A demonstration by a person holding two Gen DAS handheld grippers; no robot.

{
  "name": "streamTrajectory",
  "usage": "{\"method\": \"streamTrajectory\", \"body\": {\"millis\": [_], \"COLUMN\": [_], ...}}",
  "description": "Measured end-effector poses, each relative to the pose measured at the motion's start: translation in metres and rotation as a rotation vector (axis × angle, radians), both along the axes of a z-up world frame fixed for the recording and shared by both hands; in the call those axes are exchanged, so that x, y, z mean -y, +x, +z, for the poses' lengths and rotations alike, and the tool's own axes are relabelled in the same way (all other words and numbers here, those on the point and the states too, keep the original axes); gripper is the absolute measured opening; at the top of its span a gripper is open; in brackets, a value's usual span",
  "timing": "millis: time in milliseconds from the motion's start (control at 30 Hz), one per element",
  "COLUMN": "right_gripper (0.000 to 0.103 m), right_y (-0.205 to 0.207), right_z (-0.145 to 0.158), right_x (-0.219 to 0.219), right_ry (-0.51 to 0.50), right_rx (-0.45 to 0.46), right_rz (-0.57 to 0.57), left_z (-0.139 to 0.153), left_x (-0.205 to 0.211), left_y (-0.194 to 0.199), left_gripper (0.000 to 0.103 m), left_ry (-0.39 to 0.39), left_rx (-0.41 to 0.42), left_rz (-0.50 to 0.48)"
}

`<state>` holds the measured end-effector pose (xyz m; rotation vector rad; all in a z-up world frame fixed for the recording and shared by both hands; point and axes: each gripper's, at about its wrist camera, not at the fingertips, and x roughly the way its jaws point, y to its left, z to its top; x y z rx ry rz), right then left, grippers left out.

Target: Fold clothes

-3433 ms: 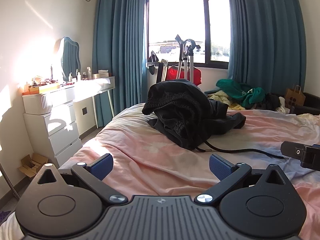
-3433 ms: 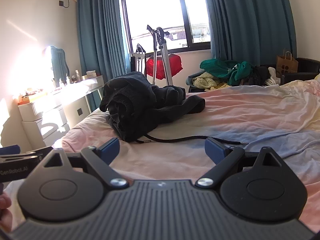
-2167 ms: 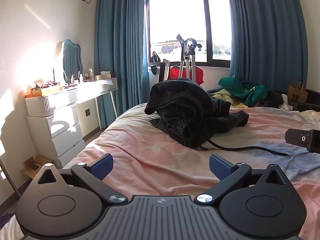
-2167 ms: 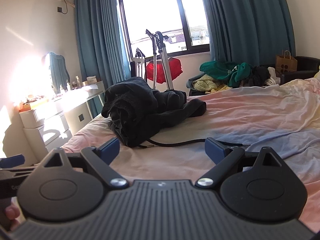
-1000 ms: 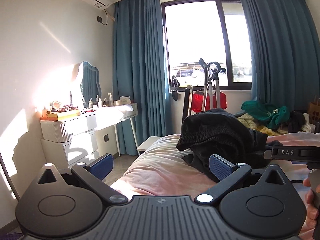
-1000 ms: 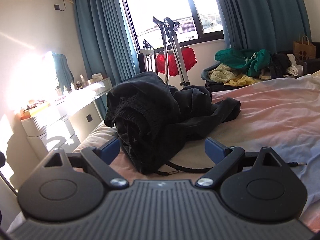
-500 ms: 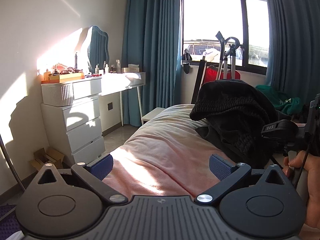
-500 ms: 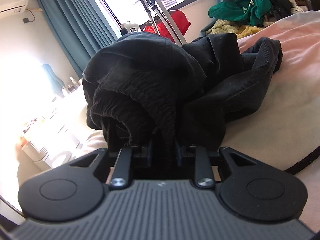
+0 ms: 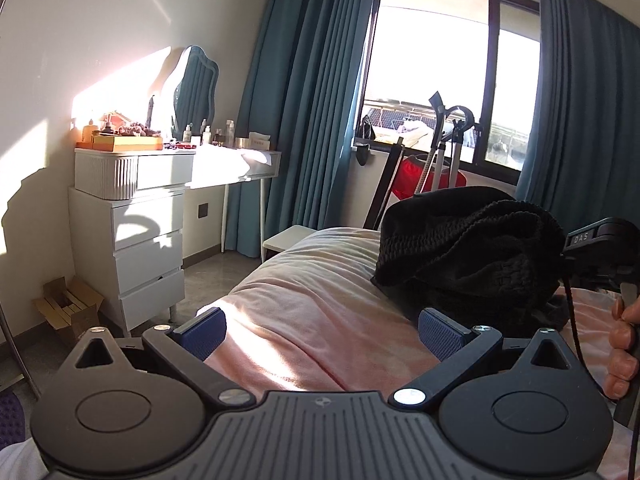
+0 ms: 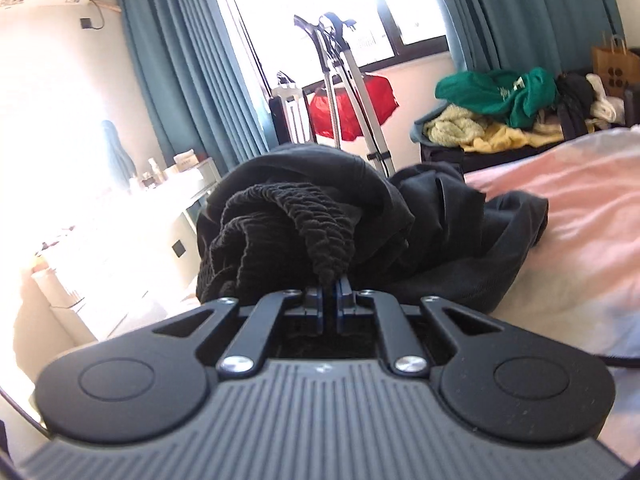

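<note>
The right gripper (image 10: 329, 294) had its two blue-padded fingers pressed together on a gathered, ribbed band of the black garment (image 10: 360, 216), pinching that fold just in front of the jaws. In the left wrist view the same right gripper (image 9: 600, 248) showed at the right edge of the picture, touching the black heap, with the person's hand (image 9: 622, 344) wrapped around its handle and a thin black cable hanging beside it.

The left gripper (image 9: 322, 330) was spread wide, its blue pads well apart and holding nothing, poised above the pink bedding just beside the garment.

The black garment lay bunched in a crumpled mound on the bed (image 9: 304, 304), near the bed's left edge and towards its far corner by the window, one dark part trailing across the sheet to the right.

Beyond the bed's left edge stood a white chest of drawers (image 9: 148, 248) against the wall, with a dressing table and mirror next to it. Teal curtains (image 9: 304, 92) framed the window. Past the far edge of the bed stood a garment steamer (image 10: 348, 80), and a pile of green and yellow clothes (image 10: 496, 108) lay to its right.
</note>
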<state>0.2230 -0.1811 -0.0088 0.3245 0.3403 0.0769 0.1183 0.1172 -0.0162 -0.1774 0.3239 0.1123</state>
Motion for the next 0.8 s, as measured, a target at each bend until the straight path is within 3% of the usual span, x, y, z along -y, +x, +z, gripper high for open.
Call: {"method": "streamTrajectory", "body": {"millis": [167,333,533,800], "right_gripper": [0.009,0.009,0.009,0.010], "right_y": [-0.073,-0.156,-0.213,-0.231], "right_z": [0.046,0.055,0.017,-0.011], "right_x": [0.017,0.029,0.046,0.075], "right_ry": [-0.071,-0.142,-0.197,-0.030], "right_rx": [0.078,0.099,0.030,-0.047], "right_rz": [0.071,0.122,0.100,0.031], "left_z": [0.007,0.011,0.001,-0.033], "left_x": [-0.002,0.019,0.060,0.118], "left_y": [-0.016,-0.039,-0.077,-0.104], "left_gripper": [0.103,0.103,0.103,0.103], "left_ry": [-0.046,0.047,0.182,0.395], "left_rx": [0.017,0.021,-0.017,-0.084], "left_rz": [-0.036,-0.104,-0.214,-0.220]}}
